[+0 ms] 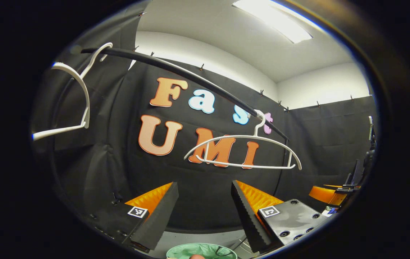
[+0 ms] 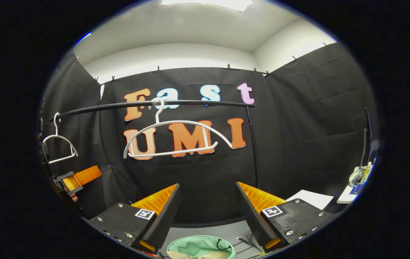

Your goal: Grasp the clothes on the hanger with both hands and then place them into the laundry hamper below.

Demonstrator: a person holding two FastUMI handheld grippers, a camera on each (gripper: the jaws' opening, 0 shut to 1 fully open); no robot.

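Clothes (image 2: pixel 194 254) lie in the hamper (image 2: pixel 200 241) below both open tools (image 1: pixel 205 212) (image 2: pixel 208 212), hangers (image 2: pixel 176 138) bare.

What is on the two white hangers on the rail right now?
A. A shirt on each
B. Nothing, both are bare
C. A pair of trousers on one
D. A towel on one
B: the near hanger and the far hanger both hang bare on the black rail, while cloth lies in the green hamper below.

We stand in a recording booth: black cloth wall (image 2: pixel 298 118) pinned below white walls, a clothes rail (image 2: pixel 190 103) with bare white hangers (image 2: pixel 176 138), ceiling strip light (image 1: pixel 273 19) overhead.
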